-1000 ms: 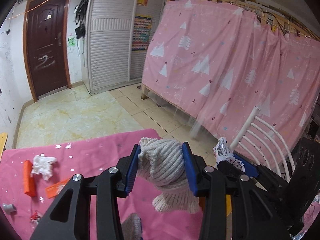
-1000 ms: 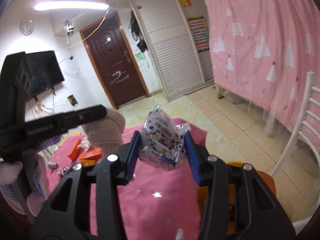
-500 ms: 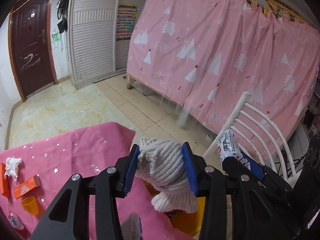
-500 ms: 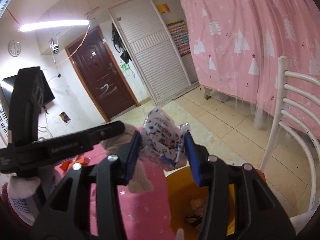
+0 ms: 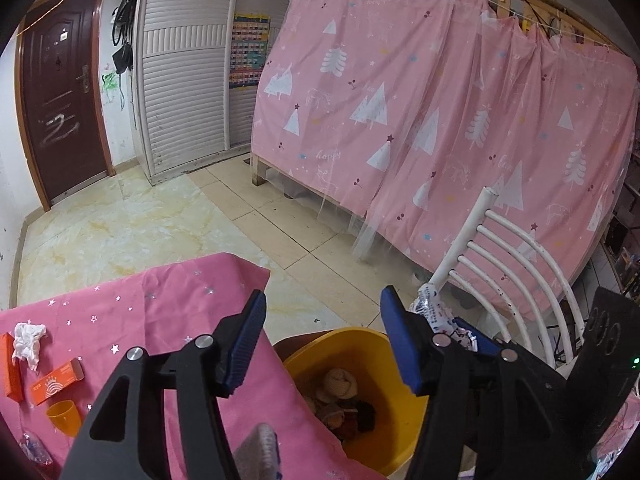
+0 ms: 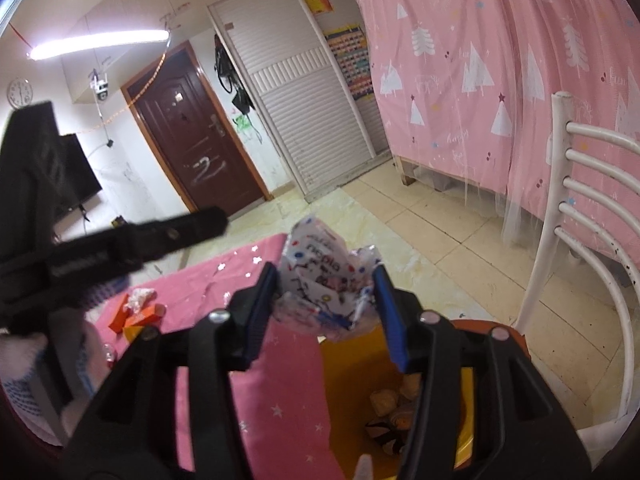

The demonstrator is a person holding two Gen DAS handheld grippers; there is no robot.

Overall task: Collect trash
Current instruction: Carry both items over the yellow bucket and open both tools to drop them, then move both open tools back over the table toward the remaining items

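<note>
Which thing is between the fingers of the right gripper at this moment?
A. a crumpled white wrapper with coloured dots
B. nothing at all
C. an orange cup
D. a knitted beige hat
A: in the right wrist view a crumpled white wrapper with coloured dots sits between the blue pads of the right gripper, above the yellow bin; its jaws have just been opening.

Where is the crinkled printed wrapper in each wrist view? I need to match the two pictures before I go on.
Left wrist view: the wrapper shows right of centre, low, poking out beside the right gripper, just in front of the white chair.
Right wrist view: the wrapper sits at centre, between the right gripper's fingers.
Shared landmark: the yellow bin below it in both views.
</note>
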